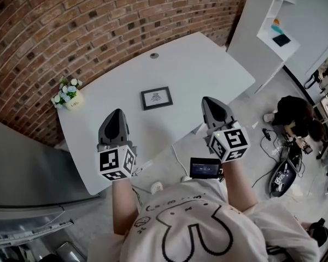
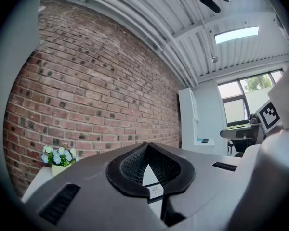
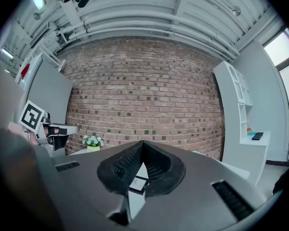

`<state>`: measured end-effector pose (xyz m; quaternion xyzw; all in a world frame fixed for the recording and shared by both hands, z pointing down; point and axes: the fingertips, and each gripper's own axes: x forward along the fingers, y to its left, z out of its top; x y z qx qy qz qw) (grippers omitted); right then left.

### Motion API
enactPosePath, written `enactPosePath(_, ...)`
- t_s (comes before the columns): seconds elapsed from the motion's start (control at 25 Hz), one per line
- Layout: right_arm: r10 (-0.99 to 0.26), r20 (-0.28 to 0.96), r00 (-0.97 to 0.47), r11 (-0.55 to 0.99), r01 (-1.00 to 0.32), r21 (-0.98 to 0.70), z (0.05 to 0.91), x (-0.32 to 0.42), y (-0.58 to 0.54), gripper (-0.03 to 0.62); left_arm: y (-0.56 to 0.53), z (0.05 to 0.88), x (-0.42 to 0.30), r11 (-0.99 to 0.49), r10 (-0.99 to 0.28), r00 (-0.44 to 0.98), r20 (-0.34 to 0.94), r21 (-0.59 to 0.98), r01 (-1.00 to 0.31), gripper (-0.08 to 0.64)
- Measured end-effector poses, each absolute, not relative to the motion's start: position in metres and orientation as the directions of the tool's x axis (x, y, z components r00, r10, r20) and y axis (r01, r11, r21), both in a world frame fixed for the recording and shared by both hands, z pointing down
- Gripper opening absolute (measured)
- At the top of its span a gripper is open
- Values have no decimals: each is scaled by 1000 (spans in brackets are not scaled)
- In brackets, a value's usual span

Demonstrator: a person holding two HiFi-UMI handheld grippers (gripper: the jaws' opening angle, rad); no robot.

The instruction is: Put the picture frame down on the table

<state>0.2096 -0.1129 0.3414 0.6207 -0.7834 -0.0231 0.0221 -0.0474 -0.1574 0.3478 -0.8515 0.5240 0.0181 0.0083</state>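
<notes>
A small black picture frame (image 1: pixel 156 97) lies flat on the white table (image 1: pixel 197 70), near its middle. Both grippers hover over the table's near edge, short of the frame, one on each side. The left gripper (image 1: pixel 116 113) is shut with nothing in it, its tips meeting in the left gripper view (image 2: pixel 147 146). The right gripper (image 1: pixel 209 101) is likewise shut and empty (image 3: pixel 142 142). A sliver of the picture frame (image 3: pixel 137 183) shows through the gap below the right gripper's tips.
A little pot of white flowers (image 1: pixel 67 93) stands at the table's left corner by the brick wall. A cable grommet (image 1: pixel 154 55) sits at the far edge. A white shelf unit (image 1: pixel 279 31) is at the right. A person (image 1: pixel 292 113) crouches on the floor.
</notes>
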Motion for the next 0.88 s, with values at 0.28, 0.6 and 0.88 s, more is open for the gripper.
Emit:
enactPosePath(0.28, -967, -19, -253, 251, -965, 80, 332, 226, -118, 15, -160, 341, -29, -443, -895, 443, -52, -22, -896, 9)
enactPosePath(0.6, -963, -27, -270, 267, -961, 70, 328, 225, -126, 15, -164, 335, -27, -436, -898, 438, -50, -37, -899, 9)
enactPosePath(0.88, -962, -16, -273, 271, -961, 54, 335, 221, -131, 15, -169, 339, -26, -448, -892, 450, -41, -51, -893, 9)
